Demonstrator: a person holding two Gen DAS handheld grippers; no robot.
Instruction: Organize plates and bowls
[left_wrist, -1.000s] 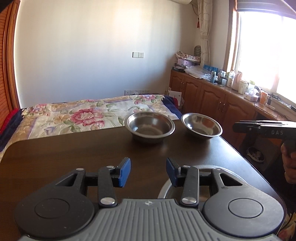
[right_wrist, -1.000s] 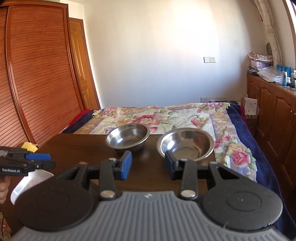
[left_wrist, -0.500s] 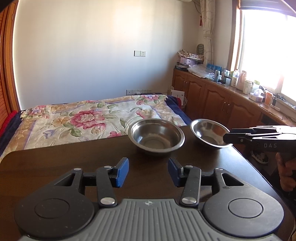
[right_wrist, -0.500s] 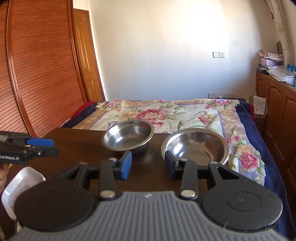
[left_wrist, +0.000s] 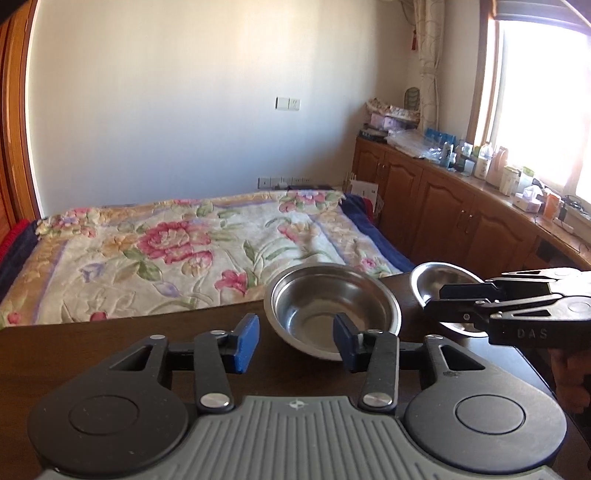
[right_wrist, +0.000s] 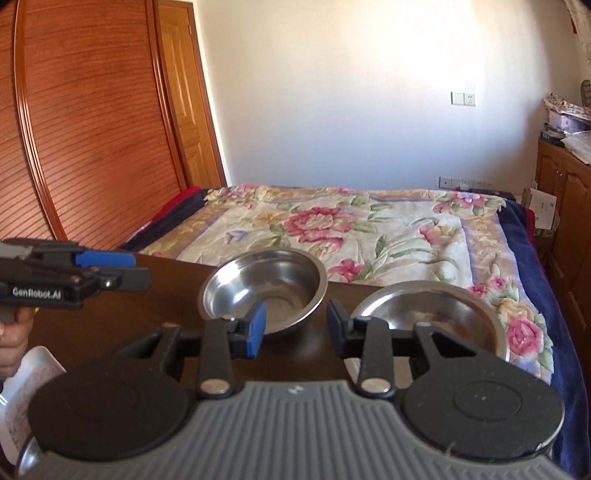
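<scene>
Two steel bowls sit side by side at the dark table's (left_wrist: 110, 350) far edge. The left bowl (left_wrist: 332, 310) lies just ahead of the left gripper (left_wrist: 295, 341), the right bowl (right_wrist: 428, 317) ahead of the right gripper (right_wrist: 295, 328). Both jaws, partly open and just narrowed, are seen empty.

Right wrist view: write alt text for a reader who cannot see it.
Two empty steel bowls, the left bowl and right bowl, sit side by side on a dark table, beyond the open, empty right gripper. The left gripper reaches in at left.
</scene>
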